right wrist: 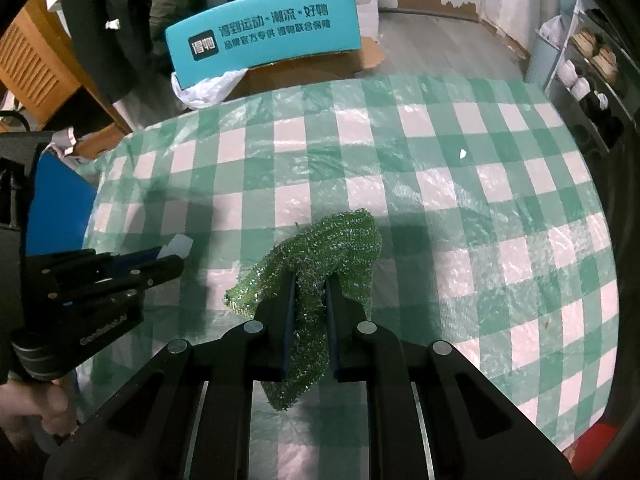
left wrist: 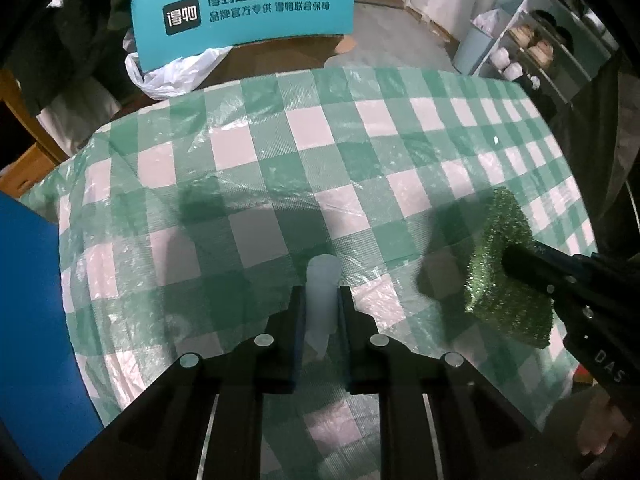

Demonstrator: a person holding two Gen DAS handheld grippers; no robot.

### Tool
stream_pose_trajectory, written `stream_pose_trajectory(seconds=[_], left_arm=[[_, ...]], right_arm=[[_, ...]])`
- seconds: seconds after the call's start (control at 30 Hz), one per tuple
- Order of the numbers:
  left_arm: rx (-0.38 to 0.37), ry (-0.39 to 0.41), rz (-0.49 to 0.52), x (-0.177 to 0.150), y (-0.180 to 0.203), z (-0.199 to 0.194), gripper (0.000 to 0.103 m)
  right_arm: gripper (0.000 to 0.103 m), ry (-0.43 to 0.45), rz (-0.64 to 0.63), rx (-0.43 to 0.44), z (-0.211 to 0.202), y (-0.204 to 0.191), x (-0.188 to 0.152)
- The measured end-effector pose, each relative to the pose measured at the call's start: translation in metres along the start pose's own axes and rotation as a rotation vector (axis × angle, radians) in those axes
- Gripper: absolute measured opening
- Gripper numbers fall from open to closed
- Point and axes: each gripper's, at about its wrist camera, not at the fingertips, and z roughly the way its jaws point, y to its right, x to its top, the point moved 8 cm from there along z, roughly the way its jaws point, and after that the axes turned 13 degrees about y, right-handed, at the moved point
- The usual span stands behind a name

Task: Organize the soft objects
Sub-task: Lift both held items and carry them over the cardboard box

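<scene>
My left gripper (left wrist: 320, 292) is shut on a pale, translucent white soft piece (left wrist: 323, 272) that stands up between the pads, just above the checked table (left wrist: 360, 140). A green glittery scouring cloth (right wrist: 340, 240) hangs crumpled from my right gripper (right wrist: 311, 280), which is shut on its middle. In the left wrist view the right gripper (left wrist: 516, 260) reaches in from the right with the green cloth (left wrist: 504, 308). In the right wrist view the left gripper (right wrist: 168, 260) sits at the left, the white piece (right wrist: 179, 246) poking past its tips.
The table wears a green-and-white checked cover under clear plastic. A teal printed box (left wrist: 244, 12) and a white plastic bag (left wrist: 172, 72) lie beyond its far edge. A blue panel (left wrist: 32, 320) stands at the left, a shelf rack (left wrist: 540, 48) at the right. A small white scrap (right wrist: 463, 154) lies on the cover.
</scene>
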Motion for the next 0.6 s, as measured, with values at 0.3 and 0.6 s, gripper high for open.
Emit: stream_pose_trajectory(seconds=[0.3,0.6], left_arm=[[-0.013,0.045,-0.008,0.009,0.000,-0.026,0.014],[-0.012,0.094,0.000,0.014,0.000,-0.059,0.014]], right_arm=[[0.012,0.025,-0.029,0.007,-0.015,-0.009,0.007],[0.012,0.043,-0.084,0.016,-0.032,-0.026,0.013]])
